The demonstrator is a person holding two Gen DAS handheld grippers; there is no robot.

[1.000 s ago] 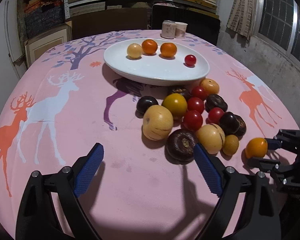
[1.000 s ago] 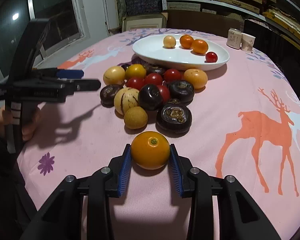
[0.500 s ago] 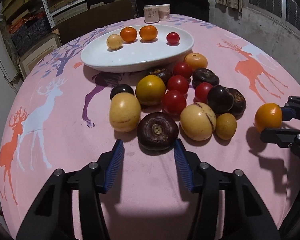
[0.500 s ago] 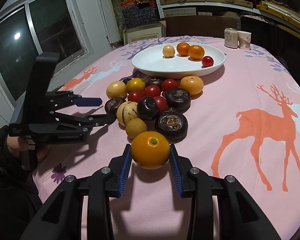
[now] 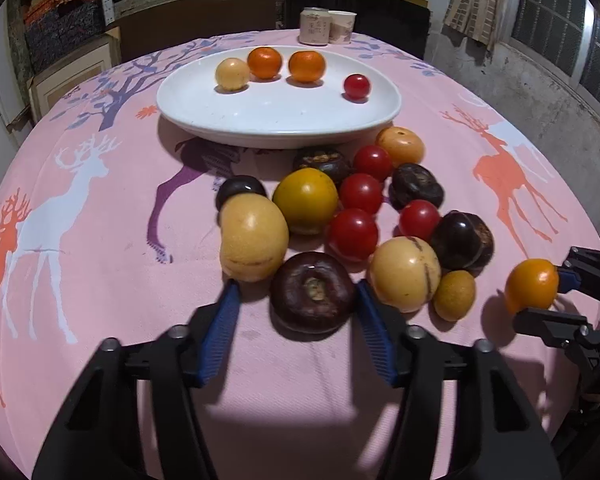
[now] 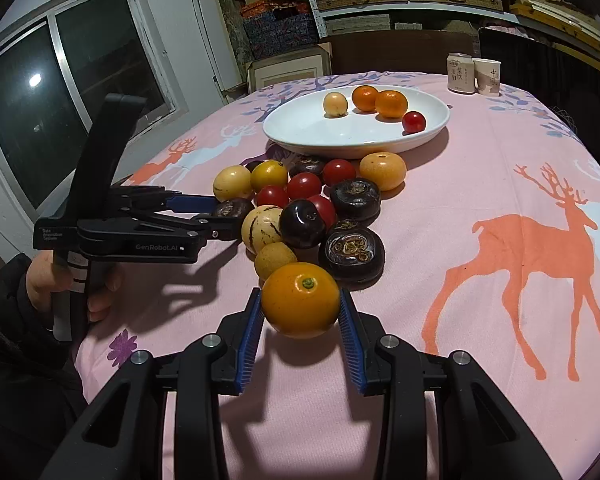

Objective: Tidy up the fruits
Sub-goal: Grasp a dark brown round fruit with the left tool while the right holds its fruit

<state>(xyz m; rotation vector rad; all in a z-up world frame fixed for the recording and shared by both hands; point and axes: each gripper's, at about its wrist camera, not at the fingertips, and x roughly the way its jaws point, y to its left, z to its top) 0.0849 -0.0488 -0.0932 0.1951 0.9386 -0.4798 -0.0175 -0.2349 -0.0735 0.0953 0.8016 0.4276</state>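
Left tongs (image 5: pixel 296 300) set low over the pink deer-print desk (image 5: pixel 100 240), blue pads either side of a dark purple fruit (image 5: pixel 312 292) at the near edge of the heap — jaws just been closing, right pad touching the fruit, left pad a sliver off it and up against a big pale yellow fruit (image 5: pixel 254 238). Not pinching yet. Right tongs (image 6: pixel 300 312) pressed onto an orange (image 6: pixel 300 300), clamped between both blue pads and lifted clear of the cloth, shadow under it; same orange (image 5: pixel 532 290) seen from the left camera well off to the right of the heap. Heap itself in the middle of the desk: red tomatoes (image 5: pixel 352 234), more dark purple fruit, a yellow-green one (image 5: pixel 306 200), a striped pale one (image 5: pixel 404 274) and a small tan one (image 5: pixel 454 294), all touching or nearly so. Beyond the heap, a white oval plate (image 5: pixel 276 120) carrying a pale fruit (image 5: pixel 232 74), two oranges (image 5: pixel 284 64) and one small red tomato (image 5: pixel 356 86), spaced along its far side. Can and paper cup (image 6: pixel 474 74) side by side at the far edge of the desk. Hand (image 6: pixel 72 280) in a dark sleeve wrapped round the left handle.
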